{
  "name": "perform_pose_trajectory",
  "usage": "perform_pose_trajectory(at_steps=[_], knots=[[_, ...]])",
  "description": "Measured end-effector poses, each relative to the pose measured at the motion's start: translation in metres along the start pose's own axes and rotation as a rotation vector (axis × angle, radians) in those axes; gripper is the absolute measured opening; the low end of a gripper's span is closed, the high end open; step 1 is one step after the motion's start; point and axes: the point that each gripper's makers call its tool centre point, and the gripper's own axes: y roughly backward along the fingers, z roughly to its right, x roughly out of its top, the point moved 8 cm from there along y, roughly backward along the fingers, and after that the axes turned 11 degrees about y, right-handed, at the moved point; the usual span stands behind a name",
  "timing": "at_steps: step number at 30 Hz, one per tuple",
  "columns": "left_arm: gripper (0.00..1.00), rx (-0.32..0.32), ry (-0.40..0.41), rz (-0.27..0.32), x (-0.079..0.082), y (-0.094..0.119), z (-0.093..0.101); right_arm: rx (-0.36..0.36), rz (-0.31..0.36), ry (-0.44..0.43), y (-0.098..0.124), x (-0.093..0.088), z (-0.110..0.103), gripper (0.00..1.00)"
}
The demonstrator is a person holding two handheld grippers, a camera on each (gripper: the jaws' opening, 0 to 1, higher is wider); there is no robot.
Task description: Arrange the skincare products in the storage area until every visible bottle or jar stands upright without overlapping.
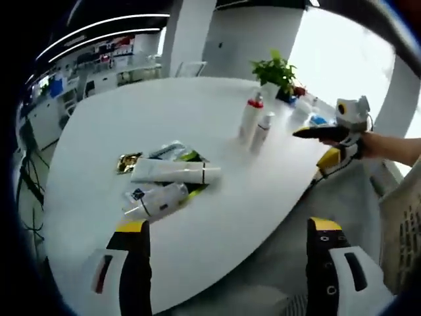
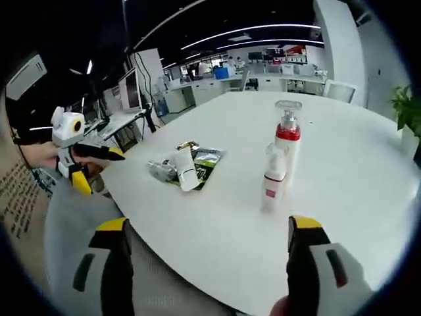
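Ahead, two upright bottles (image 2: 279, 164) beyond the right gripper (image 2: 210, 263), fingers apart, left gripper (image 1: 227, 263) likewise, tubes (image 1: 164, 181) lying flat.

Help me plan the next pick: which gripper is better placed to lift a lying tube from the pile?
Left, probably. The left gripper looks onto the pile of tubes just beyond its open jaws; the right gripper faces the two upright bottles instead.
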Motion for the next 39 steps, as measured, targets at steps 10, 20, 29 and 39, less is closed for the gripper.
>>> perform_pose_trajectory(at_steps=[10, 20, 29, 39], knots=[[0.97, 0.029, 0.036, 0.015, -0.011, 0.009, -0.01, -0.021, 0.002, -0.018, 0.004, -0.003, -0.007, 0.99], [0.97, 0.027, 0.037, 0.018, -0.01, 0.007, -0.01, -0.015, -0.016, -0.013, 0.002, -0.004, -0.008, 0.99], [0.97, 0.033, 0.051, 0.03, -0.008, 0.006, -0.013, 0.001, -0.038, -0.013, -0.002, -0.004, -0.008, 0.98], [0.96, 0.021, 0.05, 0.036, -0.008, 0.003, -0.011, 0.063, -0.048, 0.031, -0.031, 0.018, -0.008, 0.94]])
